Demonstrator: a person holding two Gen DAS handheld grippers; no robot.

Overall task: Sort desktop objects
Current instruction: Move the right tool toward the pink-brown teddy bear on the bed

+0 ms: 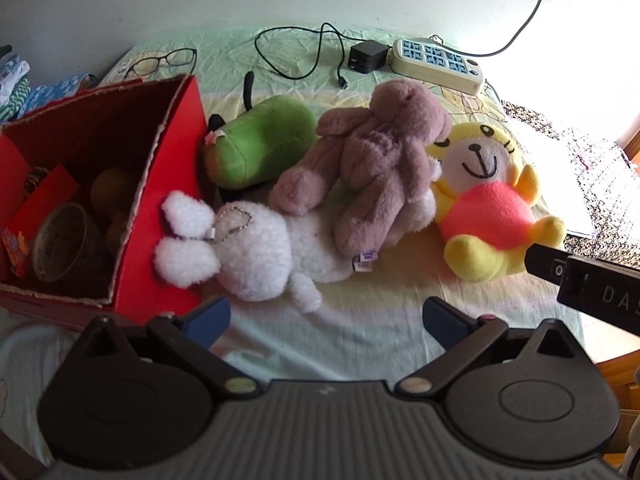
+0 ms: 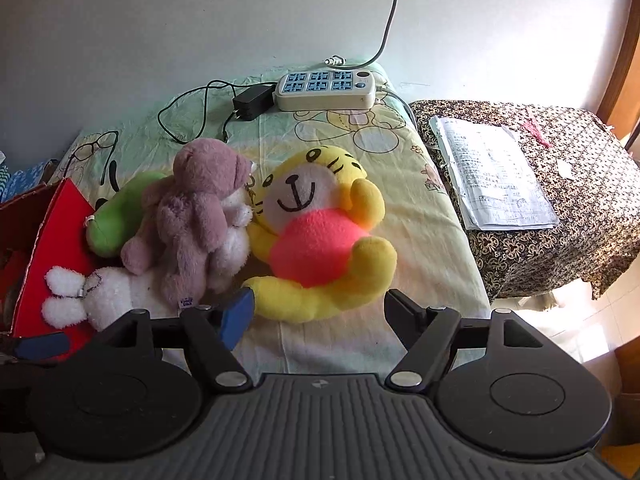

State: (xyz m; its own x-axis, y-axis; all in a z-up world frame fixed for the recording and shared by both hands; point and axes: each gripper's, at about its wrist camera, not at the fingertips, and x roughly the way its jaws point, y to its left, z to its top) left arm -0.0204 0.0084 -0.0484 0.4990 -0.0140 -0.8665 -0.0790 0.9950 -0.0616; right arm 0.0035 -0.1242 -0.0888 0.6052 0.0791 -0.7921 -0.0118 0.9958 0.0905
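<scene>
A red cardboard box with torn, ragged rims stands open-topped at the left, holding a tape roll. Against the box's right wall lies a woolly white rabbit with a bead chain. Right of the box, a smooth green plush sits behind a shaggy mauve bear draped over the rabbit. Farthest from the box sprawls a fleecy yellow tiger with a round pink belly. The left gripper hovers spread wide over bare sheet before the rabbit. The right gripper is spread too, nothing pinched, flanking the tiger's lower edge.
</scene>
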